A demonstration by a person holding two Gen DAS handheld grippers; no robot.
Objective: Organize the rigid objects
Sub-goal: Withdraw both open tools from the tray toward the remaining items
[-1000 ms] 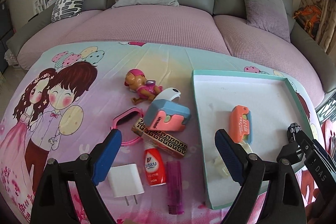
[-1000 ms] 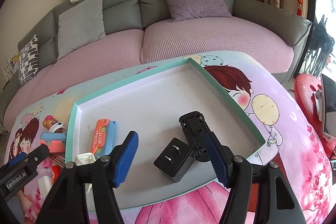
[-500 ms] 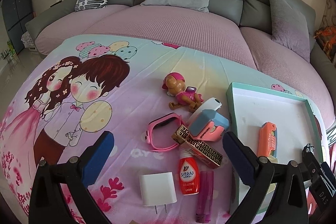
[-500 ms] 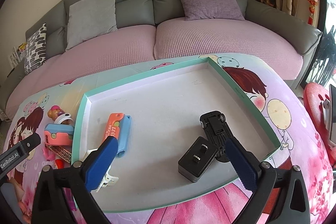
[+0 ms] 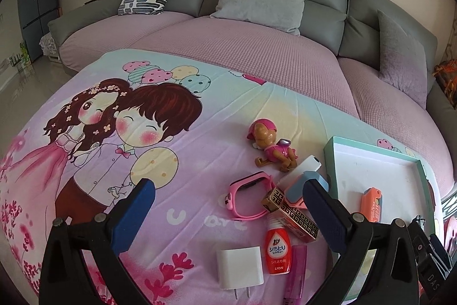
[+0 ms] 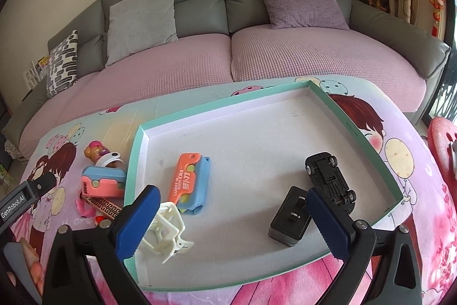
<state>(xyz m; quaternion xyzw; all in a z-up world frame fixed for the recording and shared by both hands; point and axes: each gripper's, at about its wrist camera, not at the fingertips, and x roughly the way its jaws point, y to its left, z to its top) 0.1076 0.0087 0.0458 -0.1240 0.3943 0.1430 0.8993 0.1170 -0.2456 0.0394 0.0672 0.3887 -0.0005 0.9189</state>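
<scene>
Black charger (image 6: 290, 217) between right tool (image 6: 232, 222) fingers

A table under a cartoon-print cloth (image 5: 200, 162), with small things and a tray on it.
On the cloth lie a teal-rimmed tray (image 6: 354, 130), a toy dog (image 5: 271, 147), a pink watch (image 5: 248, 199), a gold patterned box (image 5: 294, 215), a red bottle (image 5: 277, 252), a white charger (image 5: 239, 266) and what is perhaps a purple lighter (image 5: 295, 273).

black toy car (image 6: 331, 179) upside-down in tray (image 6: 222, 107)
</scene>
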